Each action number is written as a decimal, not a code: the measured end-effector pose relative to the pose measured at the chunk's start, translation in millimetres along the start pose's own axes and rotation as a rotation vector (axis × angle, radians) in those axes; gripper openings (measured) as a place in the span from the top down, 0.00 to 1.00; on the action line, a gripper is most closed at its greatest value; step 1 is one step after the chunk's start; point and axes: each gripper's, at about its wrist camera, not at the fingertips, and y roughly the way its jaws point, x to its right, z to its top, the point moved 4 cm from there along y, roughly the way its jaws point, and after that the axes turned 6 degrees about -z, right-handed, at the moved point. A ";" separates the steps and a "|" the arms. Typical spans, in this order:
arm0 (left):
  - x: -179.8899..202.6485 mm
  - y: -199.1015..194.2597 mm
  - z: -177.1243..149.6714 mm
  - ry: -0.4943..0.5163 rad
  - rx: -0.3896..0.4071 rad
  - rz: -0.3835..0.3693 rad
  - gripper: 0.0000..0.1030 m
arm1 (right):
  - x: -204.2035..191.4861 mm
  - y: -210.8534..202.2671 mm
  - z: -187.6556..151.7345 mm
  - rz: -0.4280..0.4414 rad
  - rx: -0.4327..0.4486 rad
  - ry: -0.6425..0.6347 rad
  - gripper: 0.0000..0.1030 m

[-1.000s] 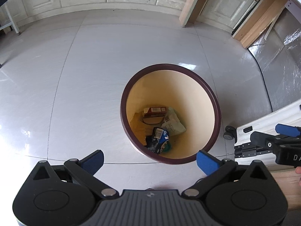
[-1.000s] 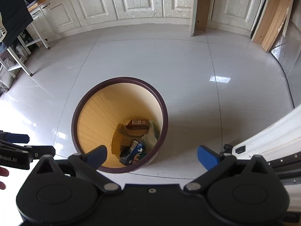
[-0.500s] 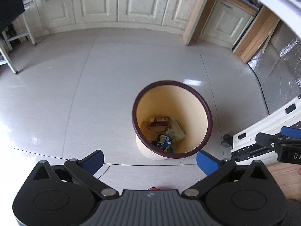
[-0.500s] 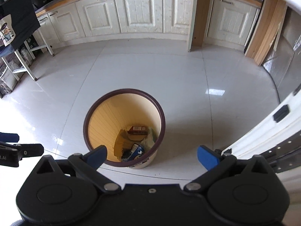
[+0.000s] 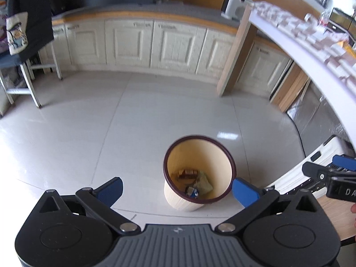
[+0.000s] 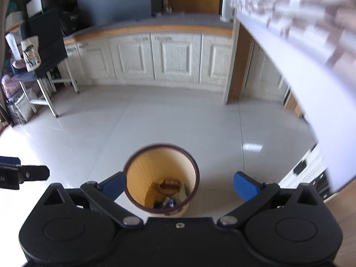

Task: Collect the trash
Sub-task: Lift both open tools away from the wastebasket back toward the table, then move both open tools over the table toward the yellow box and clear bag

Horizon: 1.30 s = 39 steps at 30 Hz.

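Trash (image 5: 193, 181) lying at the bottom of the bin (image 5: 231, 166), ahead of and below the left gripper (image 5: 177, 189), just left of the right gripper (image 6: 179, 185) midline. Both grippers hanging spread wide, pinching nothing. Swinging toward the white table edge (image 5: 289, 44) at upper right for the next piece, staying clear of it; bin standing upright, mouth up, long axis vertical.

Black left gripper (image 5: 177, 189), matte plastic, two round housings joined by a ribbed grey centre plate with a tiny logo. Silver pivot screws on angled link arms, blue pads (image 5: 244, 191) at the tips. Right gripper (image 6: 179, 185) the same build, smooth black centre, one small screw. Sliver of skin, probably a fingertip (image 5: 353, 209), at the edge.
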 end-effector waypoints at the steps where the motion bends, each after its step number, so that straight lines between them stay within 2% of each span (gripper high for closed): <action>1: 0.3 -8.6 1.0 -0.001 0.015 0.003 0.00 | -1.2 -9.9 4.4 0.001 0.021 -0.003 0.00; 13: 22.7 -120.5 29.4 0.009 0.226 0.003 0.00 | 0.3 -115.1 48.3 0.010 0.226 -0.001 0.00; 20: 54.9 -160.6 44.1 0.046 0.311 0.001 0.00 | 20.8 -166.2 64.1 -0.004 0.317 0.012 0.00; 32: 127.5 -182.9 57.5 0.089 0.397 -0.013 0.00 | 92.9 -231.9 67.3 -0.070 0.439 0.071 0.00; 39: 180.5 -176.1 68.9 0.135 0.414 -0.052 0.00 | 159.7 -251.1 62.8 -0.164 0.496 0.087 0.00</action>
